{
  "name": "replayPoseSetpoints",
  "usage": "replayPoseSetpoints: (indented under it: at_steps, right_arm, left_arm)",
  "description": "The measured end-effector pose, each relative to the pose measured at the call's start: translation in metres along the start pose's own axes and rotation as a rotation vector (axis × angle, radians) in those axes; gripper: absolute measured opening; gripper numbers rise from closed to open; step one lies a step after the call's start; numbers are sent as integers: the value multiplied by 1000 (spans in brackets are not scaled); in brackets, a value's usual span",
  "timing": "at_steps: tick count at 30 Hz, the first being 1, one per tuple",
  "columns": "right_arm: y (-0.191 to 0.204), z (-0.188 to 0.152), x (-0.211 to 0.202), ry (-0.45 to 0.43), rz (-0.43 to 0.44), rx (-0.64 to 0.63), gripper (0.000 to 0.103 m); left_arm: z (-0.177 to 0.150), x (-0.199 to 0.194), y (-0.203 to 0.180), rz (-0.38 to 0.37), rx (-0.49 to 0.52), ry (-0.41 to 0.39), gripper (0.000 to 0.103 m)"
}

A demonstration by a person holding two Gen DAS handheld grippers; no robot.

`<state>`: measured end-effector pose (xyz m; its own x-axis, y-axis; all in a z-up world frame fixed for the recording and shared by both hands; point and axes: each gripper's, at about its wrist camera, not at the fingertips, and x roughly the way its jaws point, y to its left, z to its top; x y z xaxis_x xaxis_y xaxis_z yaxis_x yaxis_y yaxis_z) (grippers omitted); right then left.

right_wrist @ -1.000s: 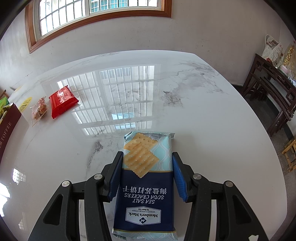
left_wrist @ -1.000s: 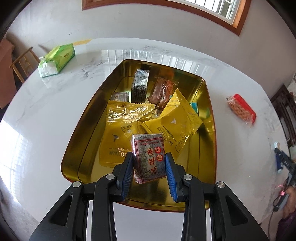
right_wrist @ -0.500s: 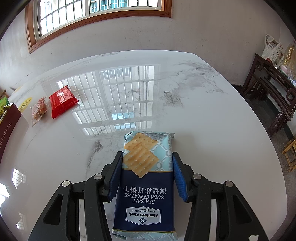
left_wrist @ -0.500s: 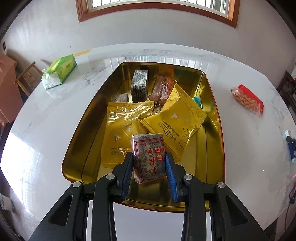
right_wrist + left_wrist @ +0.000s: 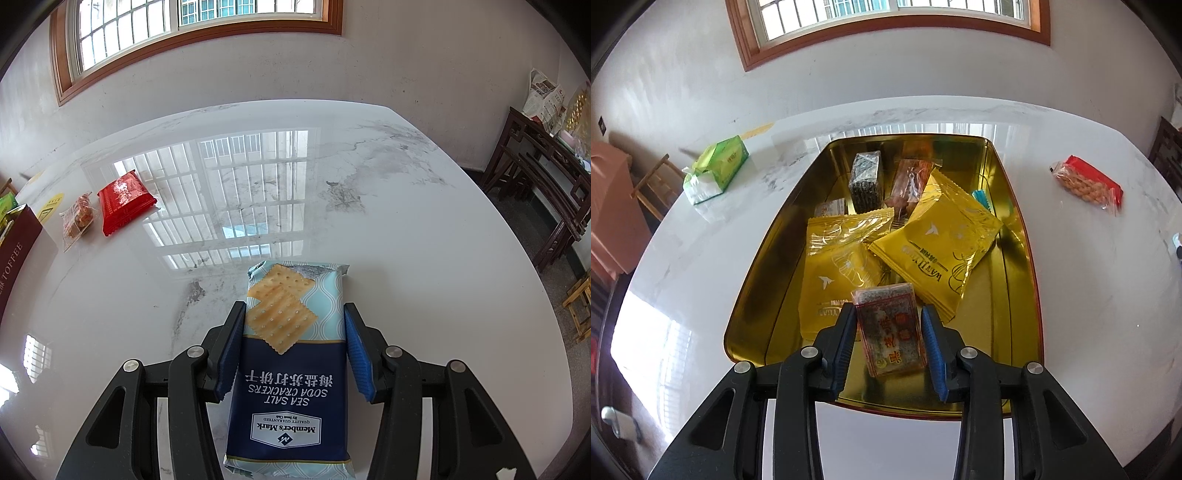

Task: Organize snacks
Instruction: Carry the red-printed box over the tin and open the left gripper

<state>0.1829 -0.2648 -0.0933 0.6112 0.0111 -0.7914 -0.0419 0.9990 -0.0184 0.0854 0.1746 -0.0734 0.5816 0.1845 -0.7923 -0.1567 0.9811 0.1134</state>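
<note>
Over the near end of the gold tin (image 5: pixel 1015 229), the left gripper (image 5: pixel 888 334) is just opening, pads barely clear of the sesame bar (image 5: pixel 889 332), which is tilting and risks sliding against the yellow packets (image 5: pixel 938 243). Right gripper (image 5: pixel 293 349) is clamping the soda crackers pack (image 5: pixel 291 373) over the table (image 5: pixel 424 240); squeezing could be cracking them.

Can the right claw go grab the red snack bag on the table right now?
Probably not yet. The right claw is shut on the soda cracker pack, so it has no free grip. Nothing lies on the table between it and the red snack bag, so once the crackers are dropped off, it likely could.
</note>
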Motion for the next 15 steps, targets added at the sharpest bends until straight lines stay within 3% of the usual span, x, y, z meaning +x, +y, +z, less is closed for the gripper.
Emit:
replayPoseSetpoints:
  at_steps: [7, 15]
  right_arm:
    - [0, 0, 0, 0, 0, 0, 47]
    - [1, 0, 0, 0, -1, -1, 47]
  left_arm:
    - [-1, -3, 1, 4, -6, -23, 54]
    - [-2, -12, -1, 48, 19, -75, 65]
